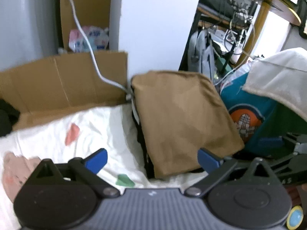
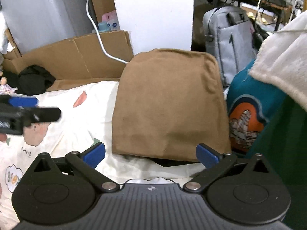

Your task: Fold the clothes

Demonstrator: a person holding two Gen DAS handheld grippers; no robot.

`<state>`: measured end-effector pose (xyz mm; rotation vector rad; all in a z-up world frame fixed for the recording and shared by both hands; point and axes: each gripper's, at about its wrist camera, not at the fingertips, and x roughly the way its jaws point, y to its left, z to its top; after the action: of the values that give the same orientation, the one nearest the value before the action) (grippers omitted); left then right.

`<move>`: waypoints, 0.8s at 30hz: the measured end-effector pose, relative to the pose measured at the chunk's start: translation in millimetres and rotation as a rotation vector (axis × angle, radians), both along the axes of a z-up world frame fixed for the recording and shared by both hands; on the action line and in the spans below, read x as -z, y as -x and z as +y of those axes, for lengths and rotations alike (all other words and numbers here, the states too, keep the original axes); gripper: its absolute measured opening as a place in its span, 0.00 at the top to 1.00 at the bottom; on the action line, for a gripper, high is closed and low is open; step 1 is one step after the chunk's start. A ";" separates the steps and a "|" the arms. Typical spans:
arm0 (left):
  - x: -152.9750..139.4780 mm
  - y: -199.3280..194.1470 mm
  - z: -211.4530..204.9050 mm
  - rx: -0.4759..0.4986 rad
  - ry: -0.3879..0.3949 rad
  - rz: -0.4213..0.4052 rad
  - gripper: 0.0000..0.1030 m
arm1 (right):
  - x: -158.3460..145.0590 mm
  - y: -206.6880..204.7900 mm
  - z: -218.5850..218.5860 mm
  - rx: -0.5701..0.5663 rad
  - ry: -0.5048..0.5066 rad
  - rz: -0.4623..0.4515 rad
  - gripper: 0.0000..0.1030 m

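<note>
The folded garment point(image 2: 170, 103) lay on top of a darker pile, on the printed sheet point(image 2: 63, 126) that spread out to its left. Behind the sheet stood a flattened cardboard box point(image 2: 76, 57), with a dark bundle point(image 2: 36, 78) at its left end. A cable point(image 2: 99, 38) ran down over the cardboard to the garment's far left corner. Right of the garment lay a printed cushion point(image 2: 247, 111), with a towel point(image 2: 284, 61) above it. A backpack point(image 2: 230, 38) stood behind, to the far right.
</note>
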<state>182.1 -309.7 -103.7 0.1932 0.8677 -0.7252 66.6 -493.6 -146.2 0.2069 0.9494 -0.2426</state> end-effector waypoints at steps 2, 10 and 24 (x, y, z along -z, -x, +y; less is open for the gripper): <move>-13.4 3.9 1.2 -0.003 -0.005 -0.021 0.01 | -7.3 3.7 3.3 0.007 0.005 0.002 0.00; -49.4 10.3 21.9 -0.064 -0.077 0.033 0.00 | -54.5 30.0 13.8 0.129 -0.174 -0.015 0.00; -105.1 32.0 86.3 -0.192 -0.043 0.066 0.00 | -130.7 56.4 60.9 0.076 -0.060 -0.072 0.00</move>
<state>150.1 -223.4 1.4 0.1228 0.9512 -0.5360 10.3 -432.6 -15.5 0.3052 0.8787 -0.2753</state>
